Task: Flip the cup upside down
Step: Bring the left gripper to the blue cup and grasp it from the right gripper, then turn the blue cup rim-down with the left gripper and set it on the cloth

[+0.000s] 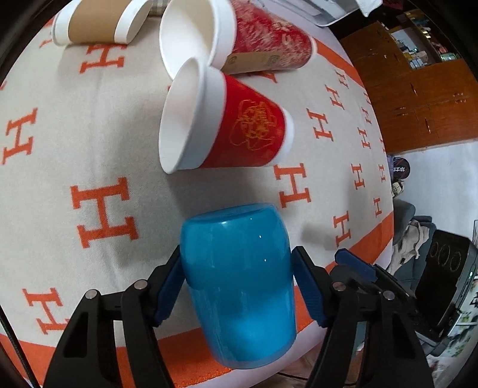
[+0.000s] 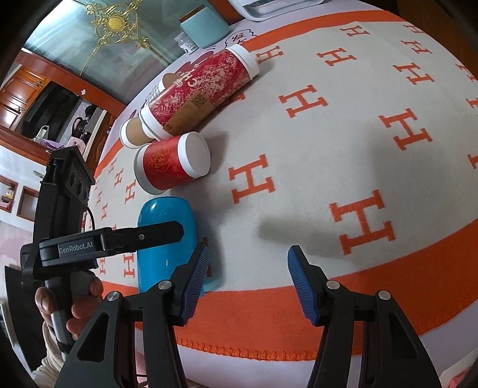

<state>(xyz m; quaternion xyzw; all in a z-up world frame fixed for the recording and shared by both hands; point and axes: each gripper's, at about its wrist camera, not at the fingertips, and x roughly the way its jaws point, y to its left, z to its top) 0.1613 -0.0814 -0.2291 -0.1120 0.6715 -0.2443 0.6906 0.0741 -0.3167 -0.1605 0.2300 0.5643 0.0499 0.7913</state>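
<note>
Left tool (image 1: 239, 286) in its own wrist view has the blue cup (image 1: 237, 283) between its two blue pads (image 1: 167, 286), the left pad pressed to the cup's side and the right one touching or just beside it, so it is pinching the cup. That cup is tilted a little, its closed end pointing away toward the middle of the table (image 1: 74, 134), which is covered by a cream cloth with orange H letters and an orange border. Beyond it a short red paper cup (image 1: 230, 125) lies on its side with its white mouth turned toward the camera. Just behind, touching it, lies a taller red patterned cup (image 1: 248, 38), and farther left a brown-sleeved white cup (image 1: 98, 24), also on its side.

From the right wrist view, the right tool (image 2: 248, 280) is spread wide with nothing between its pads, low over the orange border at the near edge of the table (image 2: 328, 149). To its left the blue cup (image 2: 167, 238) appears with the left tool's black arm across it, and a hand (image 2: 71, 301) grips that tool's handle. Past the blue cup, the short red cup (image 2: 173, 164) lies on its side, then the tall red patterned cup (image 2: 203, 89). A pale teal jar (image 2: 204, 27) stands at the far edge
</note>
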